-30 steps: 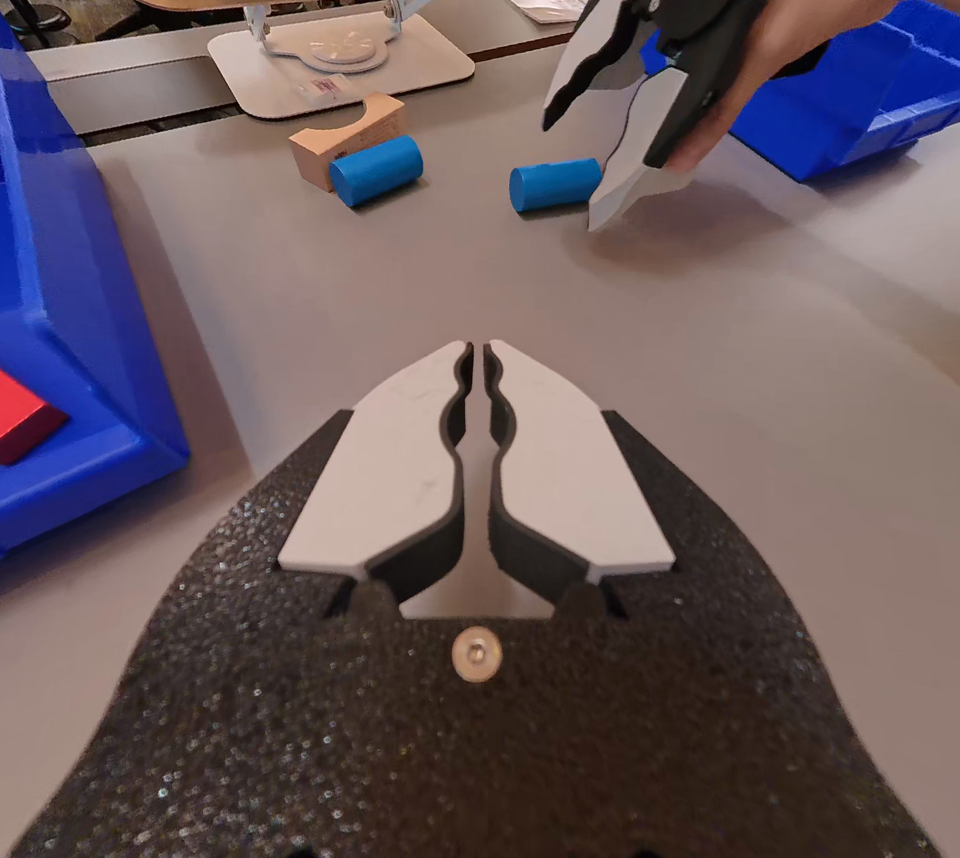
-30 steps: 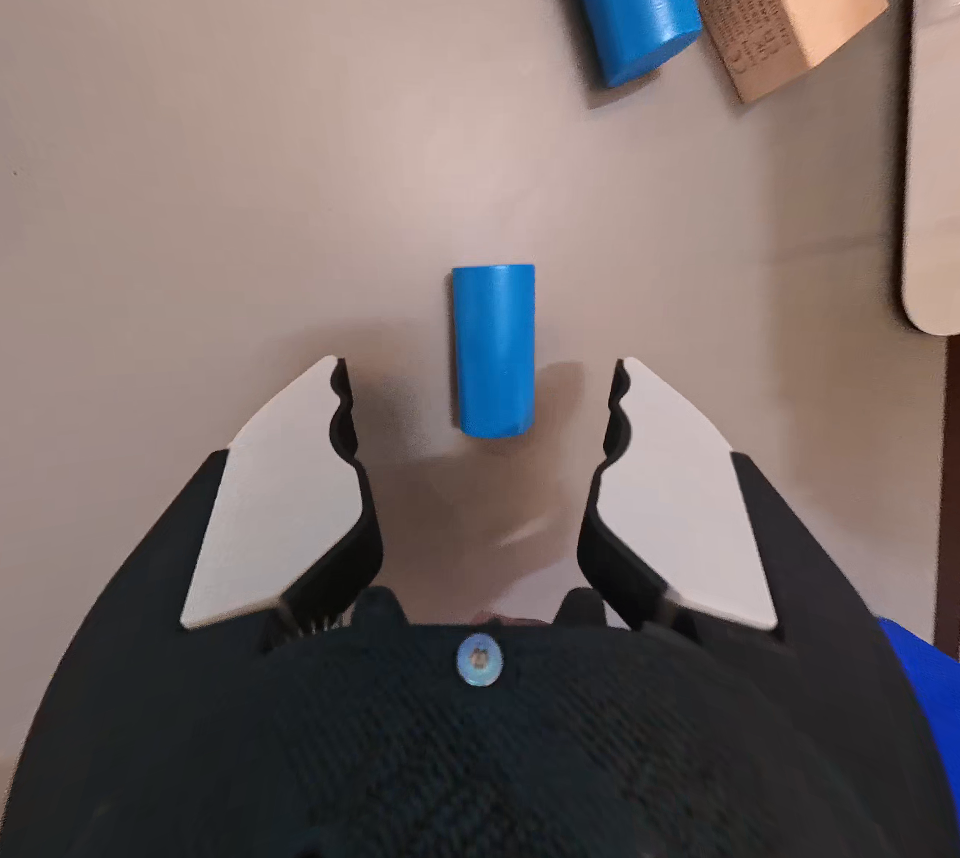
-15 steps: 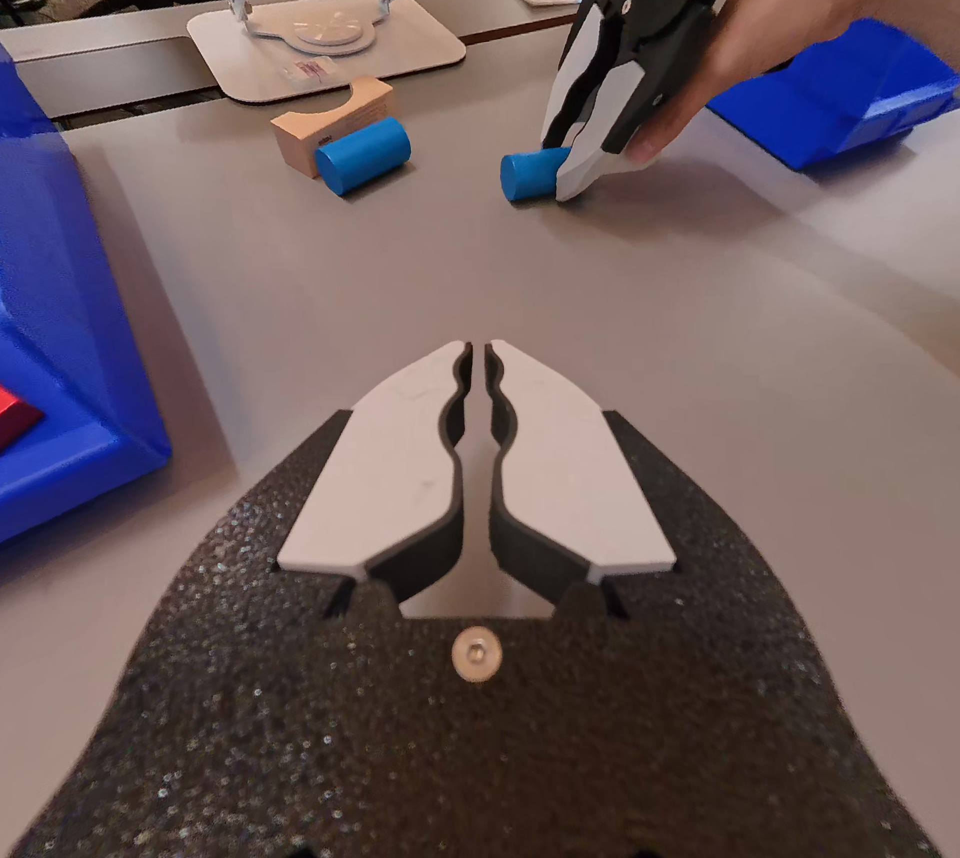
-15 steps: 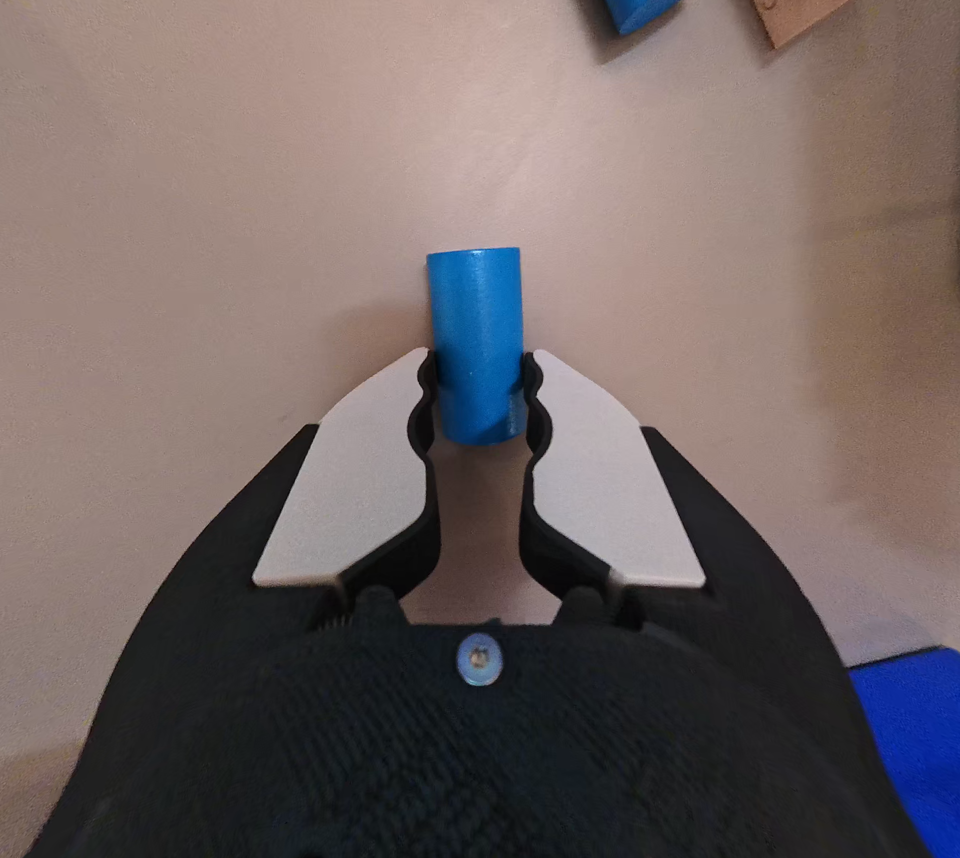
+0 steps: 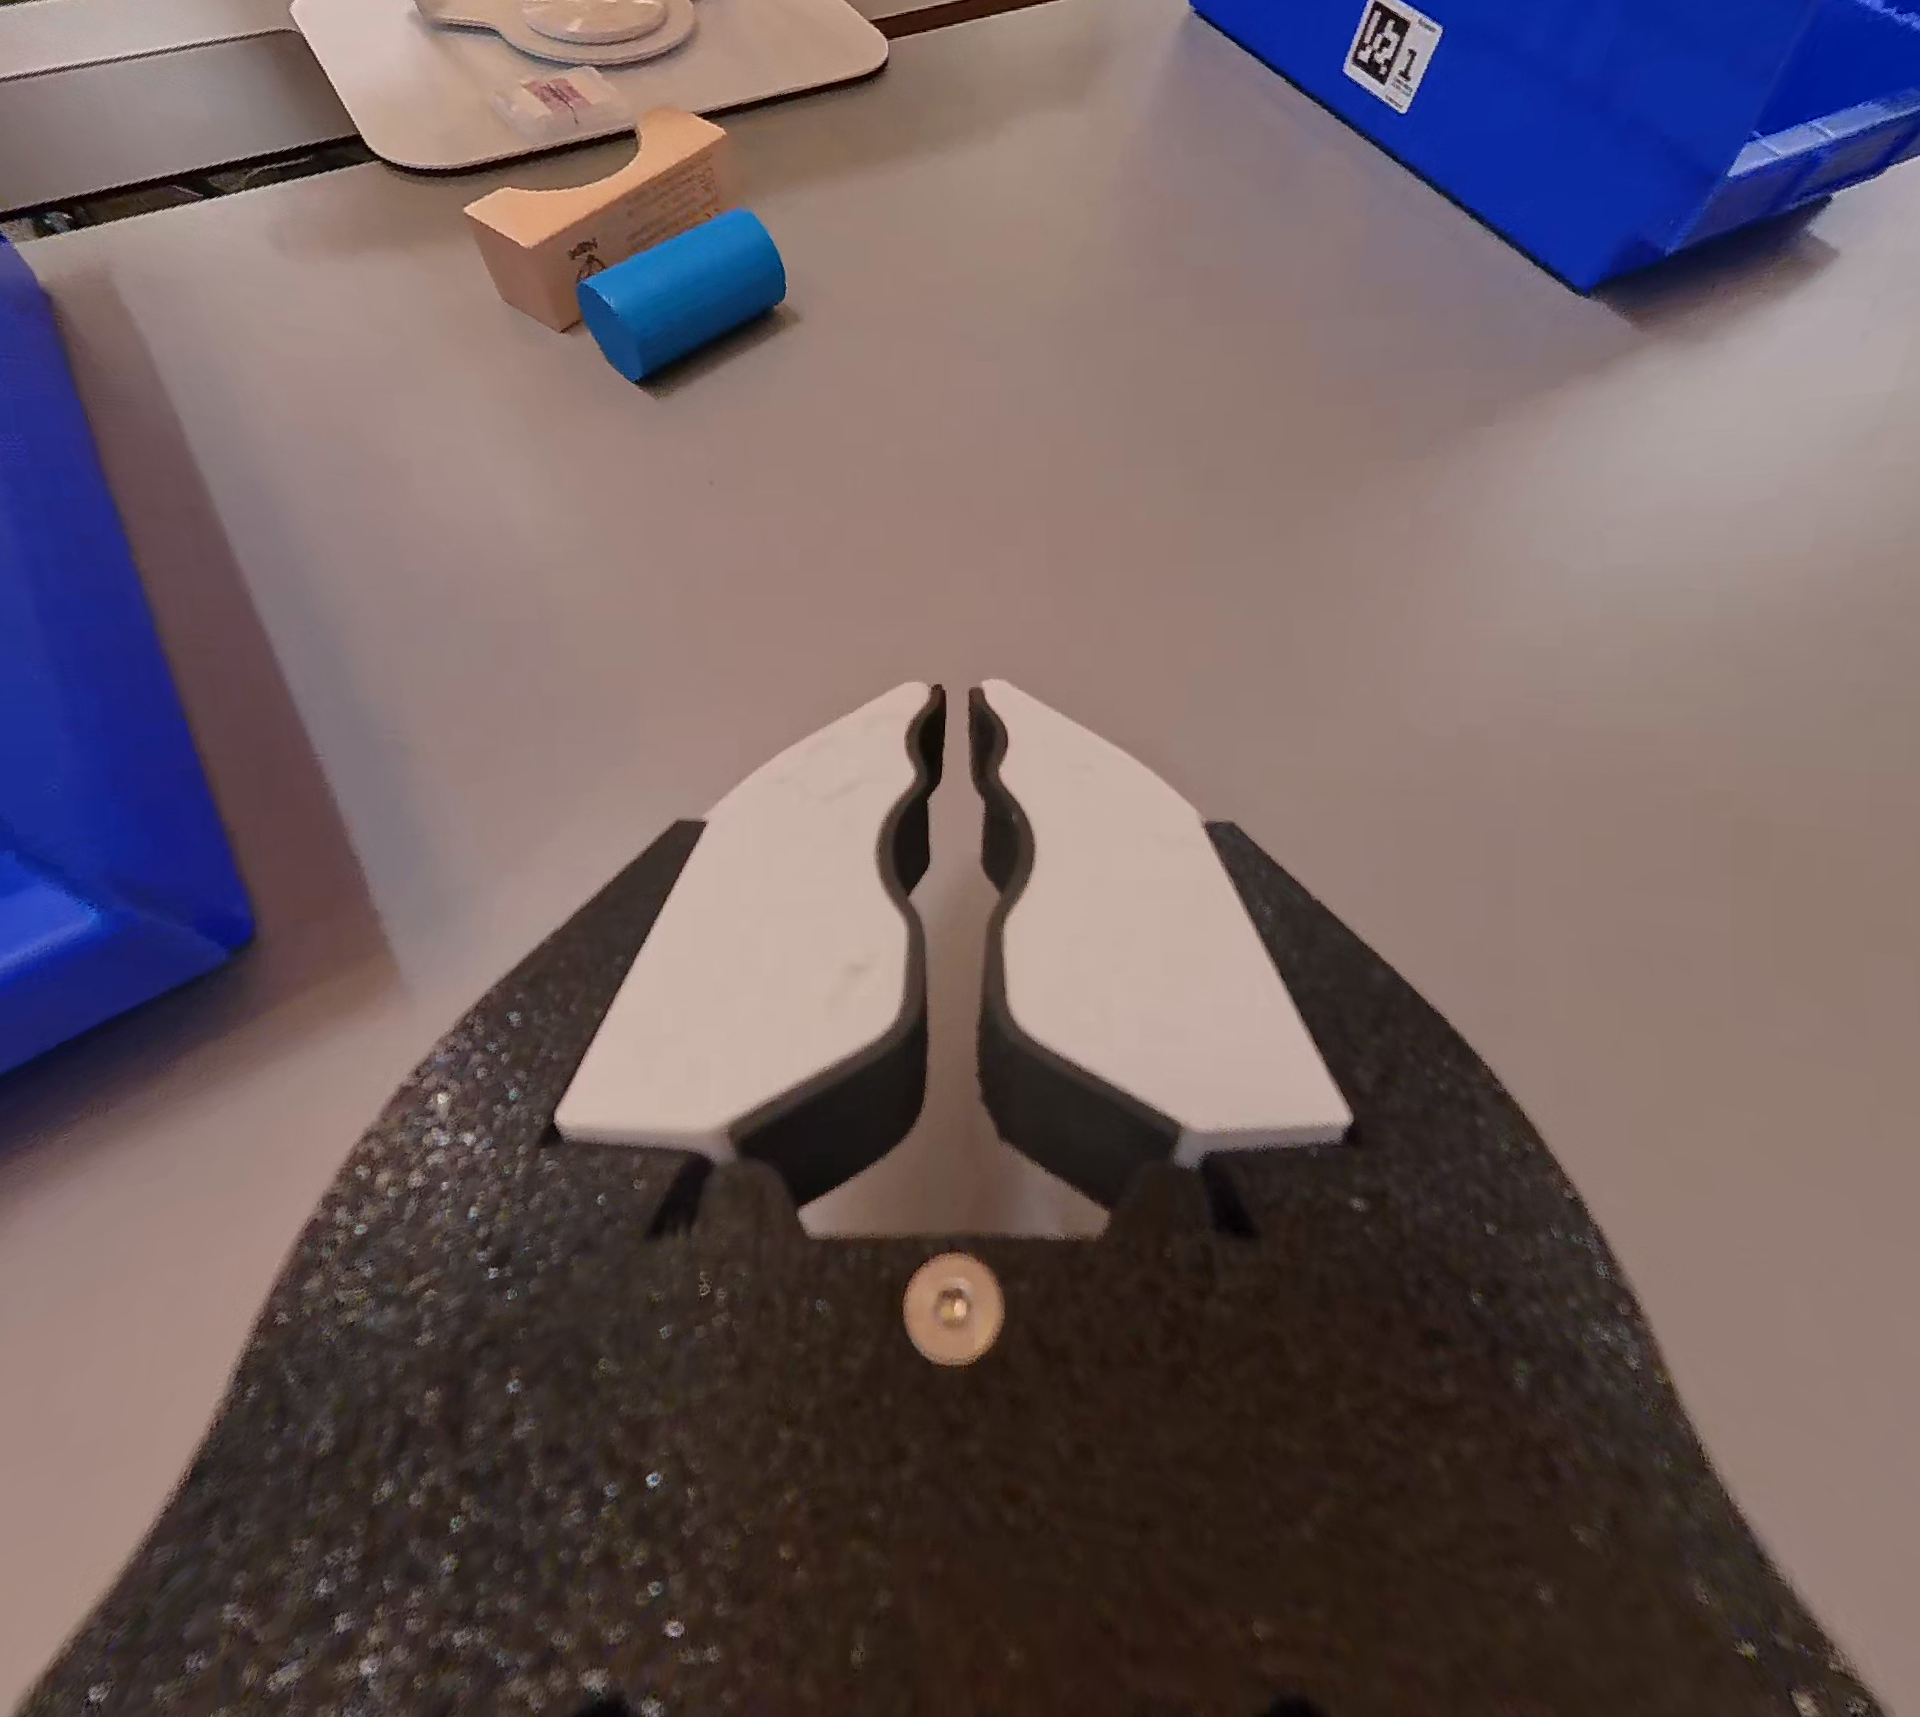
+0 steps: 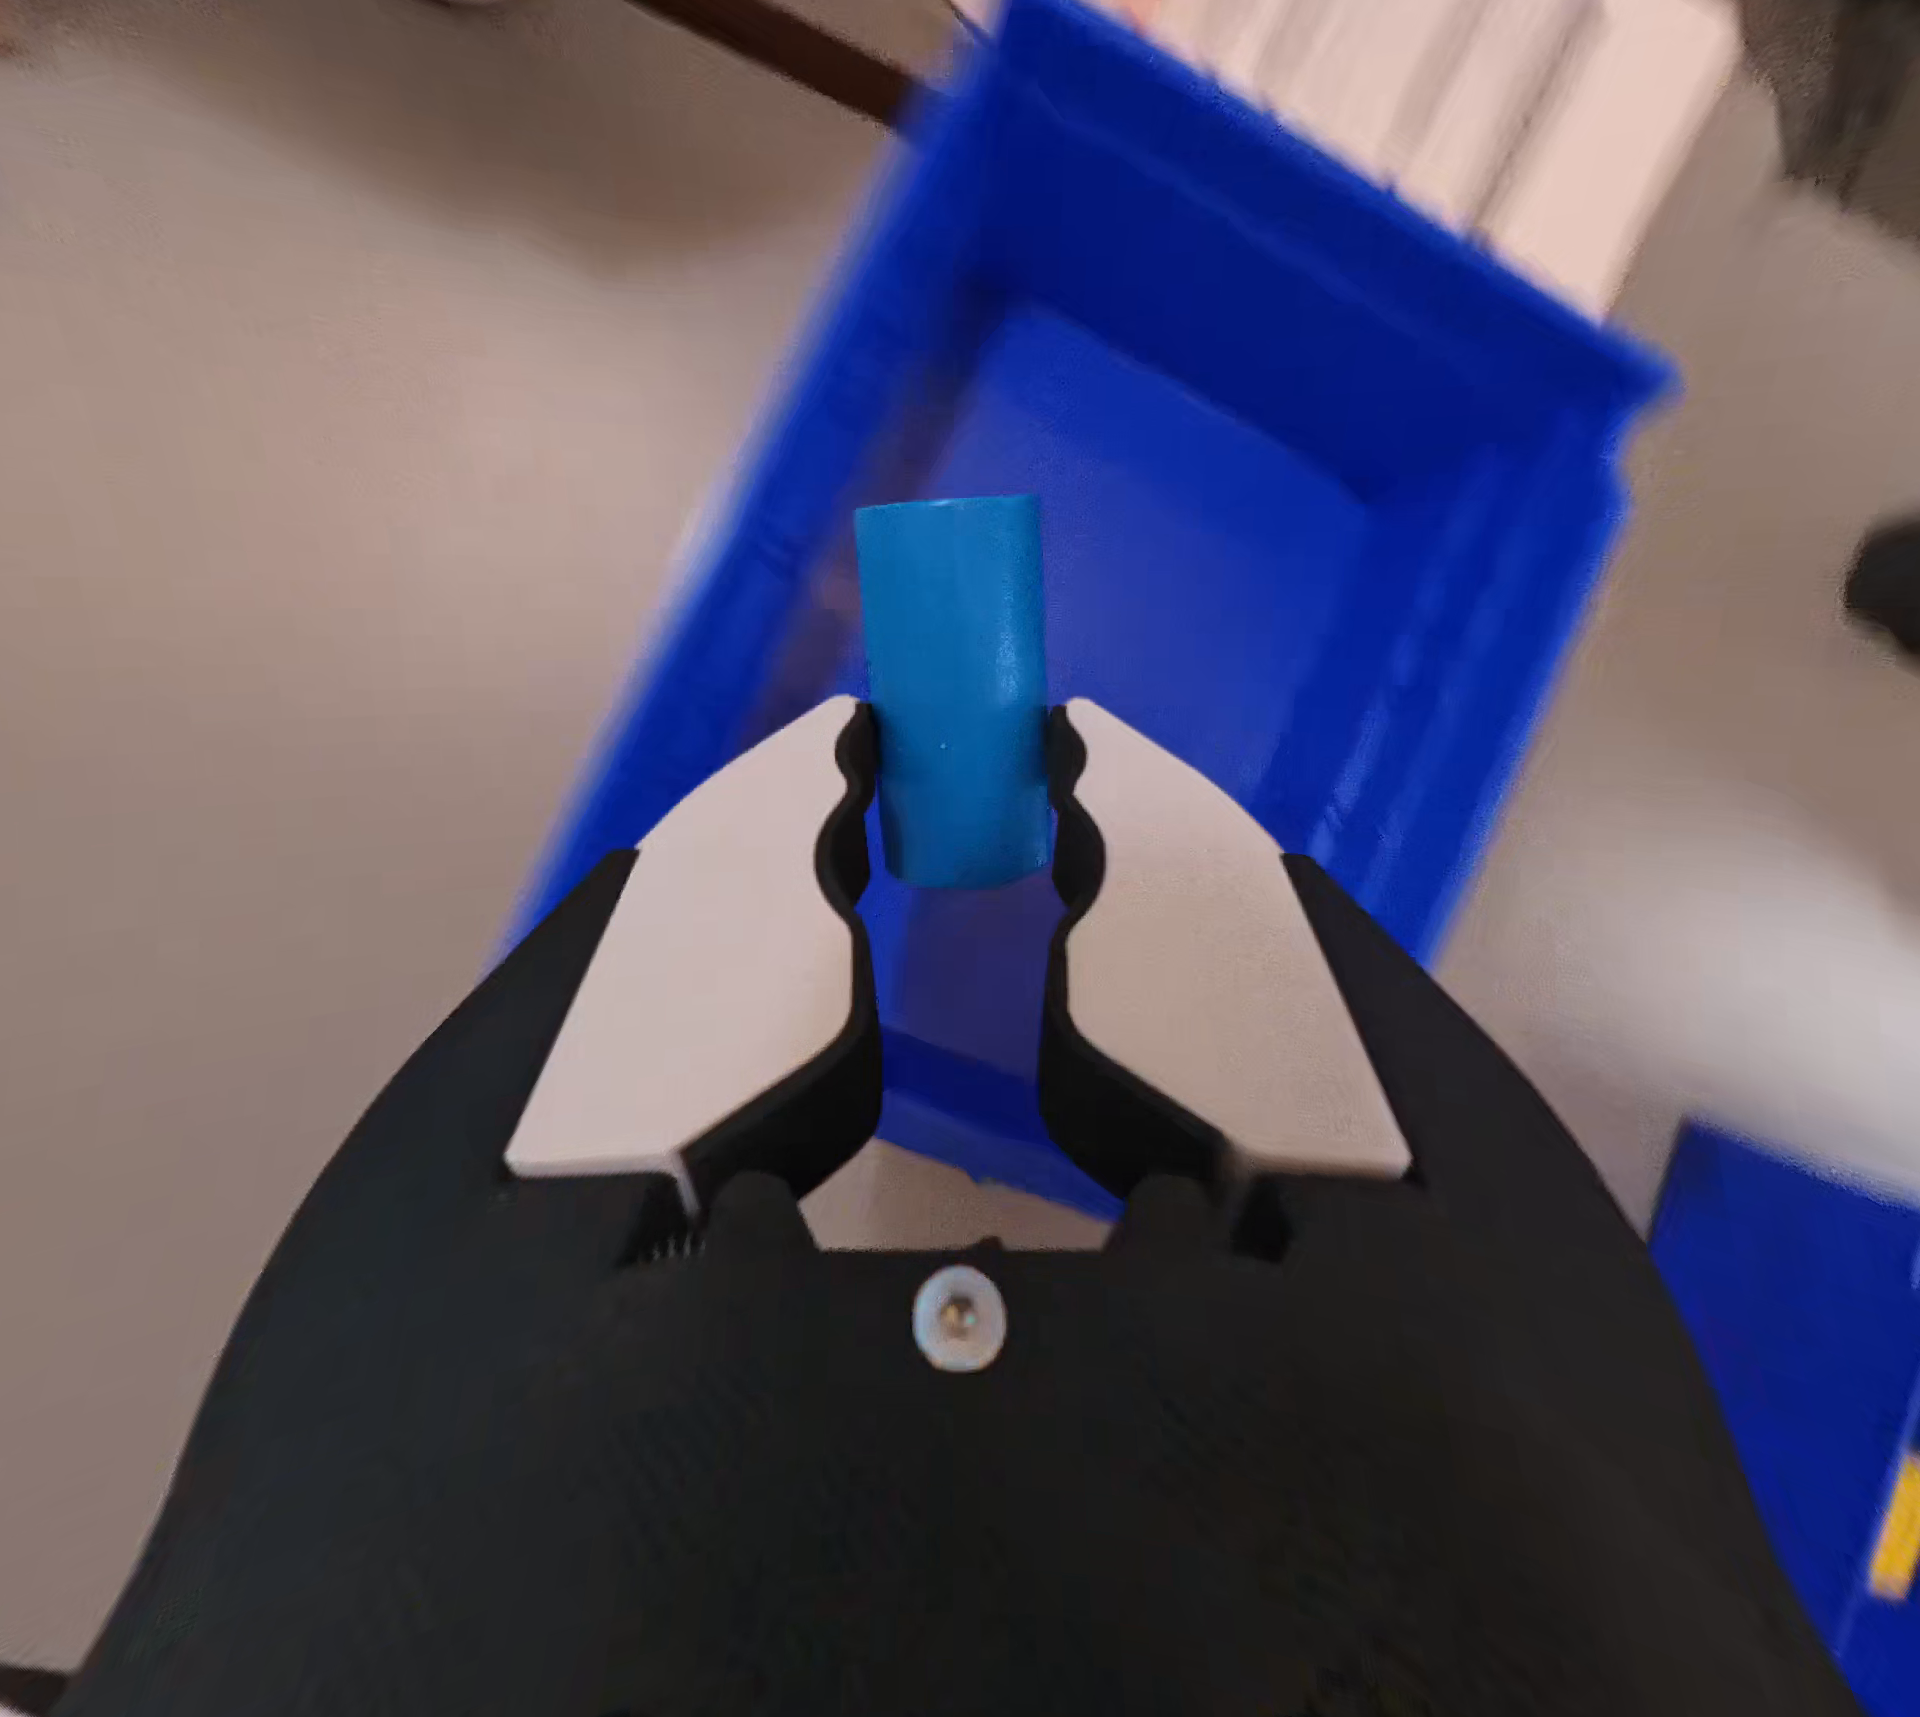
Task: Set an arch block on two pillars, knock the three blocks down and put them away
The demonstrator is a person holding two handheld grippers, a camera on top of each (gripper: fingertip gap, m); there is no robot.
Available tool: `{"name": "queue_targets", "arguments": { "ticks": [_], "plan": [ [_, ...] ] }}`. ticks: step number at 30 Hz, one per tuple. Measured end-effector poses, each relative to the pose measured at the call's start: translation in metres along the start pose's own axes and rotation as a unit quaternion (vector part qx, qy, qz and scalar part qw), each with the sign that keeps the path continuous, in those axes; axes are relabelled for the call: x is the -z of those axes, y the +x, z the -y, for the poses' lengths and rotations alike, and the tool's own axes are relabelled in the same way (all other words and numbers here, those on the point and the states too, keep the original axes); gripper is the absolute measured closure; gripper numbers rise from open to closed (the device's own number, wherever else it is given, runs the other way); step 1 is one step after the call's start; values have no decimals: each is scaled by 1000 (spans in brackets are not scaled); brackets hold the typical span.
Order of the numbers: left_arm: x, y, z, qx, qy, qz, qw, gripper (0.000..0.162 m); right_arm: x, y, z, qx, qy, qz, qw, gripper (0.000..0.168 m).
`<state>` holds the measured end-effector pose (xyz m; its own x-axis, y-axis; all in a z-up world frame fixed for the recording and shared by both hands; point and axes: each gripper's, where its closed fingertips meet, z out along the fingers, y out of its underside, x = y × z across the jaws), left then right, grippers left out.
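Note:
My right gripper (image 6: 953,717) is shut on a blue cylinder (image 6: 951,680) and holds it in the air above an open blue bin (image 6: 1226,462). The right wrist view is blurred by motion. My left gripper (image 5: 954,699) is shut and empty, low over the grey table (image 5: 1143,441). Far ahead of it to the left, a second blue cylinder (image 5: 681,294) lies against a wooden arch block (image 5: 592,213). The right gripper does not show in the left wrist view.
A blue bin with a white tag (image 5: 1538,26) stands at the right back. Another blue bin (image 5: 94,732) stands at the left edge. A white stand base (image 5: 592,36) sits at the back. A further blue bin (image 6: 1808,1335) shows at lower right. The grippers' ends are close to 45 centimetres from one another. The wooden arch block (image 5: 592,213) lies some 25 centimetres from my left tips, 40 centimetres from my right tips.
My right gripper closed on the blue cylinder, lifted it off the table and swung it over the blue bin. It has left the left wrist view. My left gripper stays shut.

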<state>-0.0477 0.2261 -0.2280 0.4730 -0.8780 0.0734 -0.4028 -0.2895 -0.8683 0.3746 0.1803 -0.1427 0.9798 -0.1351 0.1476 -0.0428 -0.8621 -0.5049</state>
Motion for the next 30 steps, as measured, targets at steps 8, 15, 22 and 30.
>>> {"name": "queue_targets", "arguments": {
  "ticks": [8, 15, 22, 30],
  "plan": [
    [-8, 15, 3, -12, -4, -18, 1000, 159, -51, 58, -120, -99, -140, -46, 984, 135],
    [-15, 26, -1, -16, -13, -33, 999, 159, -72, 59, -134, -87, -188, -67, 976, 135],
    [-20, 32, -4, -17, -16, -48, 999, 158, -86, 55, -147, -59, -216, -80, 971, 135],
    [-18, 27, -1, -8, -5, -45, 999, 154, -38, 64, -80, 42, -155, -154, 975, 88]
  ]
}}
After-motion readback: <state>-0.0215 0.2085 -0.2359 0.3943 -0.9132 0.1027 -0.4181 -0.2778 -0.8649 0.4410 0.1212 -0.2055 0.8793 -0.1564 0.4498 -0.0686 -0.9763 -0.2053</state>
